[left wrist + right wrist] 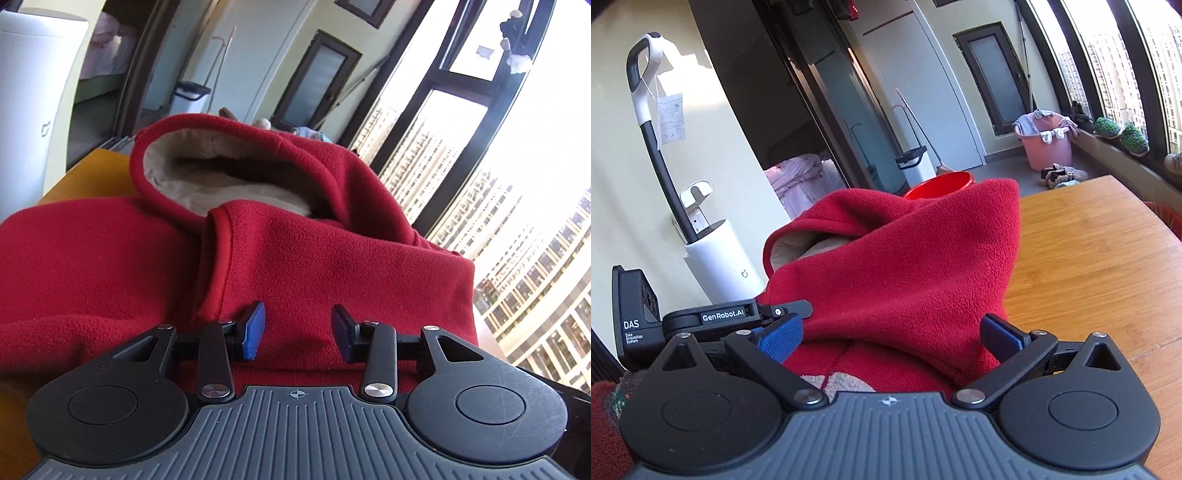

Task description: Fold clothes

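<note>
A pink plastic tub (1046,146) stands on the floor by the far wall, heaped with laundry, with pale cloths draped over its rim. Nearer, the rim of a red plastic basin (940,183) shows just behind the garment; what it contains is hidden. A white cylindrical dock (726,260) against the wall holds the black-and-white stick of a cleaning appliance (650,110) upright in its top.

The red fleece hooded jacket with a beige lining (314,258) lies bunched on the orange-brown wooden surface (1086,280), toward its left part, with bare wood to the right. Its hood rises highest, the opening gaping so that the pale lining shows inside. A seamed edge folds over in front of the hood. In the right wrist view a light patch, perhaps a motif or lining, shows on the fabric close to the camera.

The left gripper (298,334) sits low over the fleece with its blue-padded jaws apart, red fabric showing between them, nothing pinched. The right gripper (892,334) has its jaws spread wide to either side of a raised fold of the jacket, which does not look clamped.
</note>
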`<state>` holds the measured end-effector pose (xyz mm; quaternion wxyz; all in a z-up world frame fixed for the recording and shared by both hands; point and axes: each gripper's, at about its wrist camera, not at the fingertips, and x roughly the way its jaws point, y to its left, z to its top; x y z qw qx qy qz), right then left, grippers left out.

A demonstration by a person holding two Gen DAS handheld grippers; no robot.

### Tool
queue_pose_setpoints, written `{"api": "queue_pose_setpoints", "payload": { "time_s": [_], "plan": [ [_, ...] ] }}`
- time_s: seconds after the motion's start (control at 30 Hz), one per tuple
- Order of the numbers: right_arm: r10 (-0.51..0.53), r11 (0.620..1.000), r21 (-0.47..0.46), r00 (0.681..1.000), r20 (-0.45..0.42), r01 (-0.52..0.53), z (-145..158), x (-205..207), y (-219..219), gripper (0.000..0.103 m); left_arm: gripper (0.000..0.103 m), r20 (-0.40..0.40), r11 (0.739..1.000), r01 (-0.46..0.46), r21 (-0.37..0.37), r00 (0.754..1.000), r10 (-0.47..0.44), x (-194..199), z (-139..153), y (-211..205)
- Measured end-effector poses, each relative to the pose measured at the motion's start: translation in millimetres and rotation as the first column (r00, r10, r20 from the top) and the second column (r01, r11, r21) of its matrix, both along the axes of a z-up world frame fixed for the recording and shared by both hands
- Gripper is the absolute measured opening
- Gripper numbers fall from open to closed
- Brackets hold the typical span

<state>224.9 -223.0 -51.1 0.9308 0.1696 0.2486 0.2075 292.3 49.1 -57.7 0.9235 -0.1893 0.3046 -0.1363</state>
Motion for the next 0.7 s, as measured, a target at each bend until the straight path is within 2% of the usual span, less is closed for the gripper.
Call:
{"api": "queue_pose_setpoints", "payload": {
  "time_s": [0.07, 0.17, 0.33, 0.43, 0.5, 0.7],
  "plan": [
    [0.011, 1.0, 0.027, 0.999, 0.038, -0.013, 13, 7, 5, 0.103, 0.045, 0.002, 1.0, 0.001, 0.015, 1.0, -0.001, 0, 1, -3],
    [0.049, 0.991, 0.128, 0.999, 0.012, -0.05, 19, 27, 6, 0.103, 0.05, 0.01, 1.0, 0.007, 0.029, 1.0, -0.008, 0, 2, -8],
    [0.017, 0.987, 0.158, 0.984, -0.177, 0.012, -27, 56, 4, 0.1, 0.056, 0.012, 1.0, 0.018, 0.006, 1.0, -0.018, -2, 5, -5],
    [0.023, 0.979, 0.202, 0.985, -0.171, 0.012, -28, 54, -5, 0.1, 0.067, 0.019, 0.999, 0.04, 0.01, 0.999, -0.04, -3, 5, -8],
    [0.033, 0.983, 0.181, 0.986, -0.161, -0.003, -29, 52, -5, 0.1, 0.073, 0.024, 0.998, 0.052, 0.025, 0.998, -0.052, -3, 6, -13],
    [0.011, 0.998, 0.066, 0.991, -0.133, -0.002, -25, 47, 14, 0.1, 0.081, 0.028, 0.998, 0.062, 0.02, 0.998, -0.062, -4, 6, -14]
  ]
}}
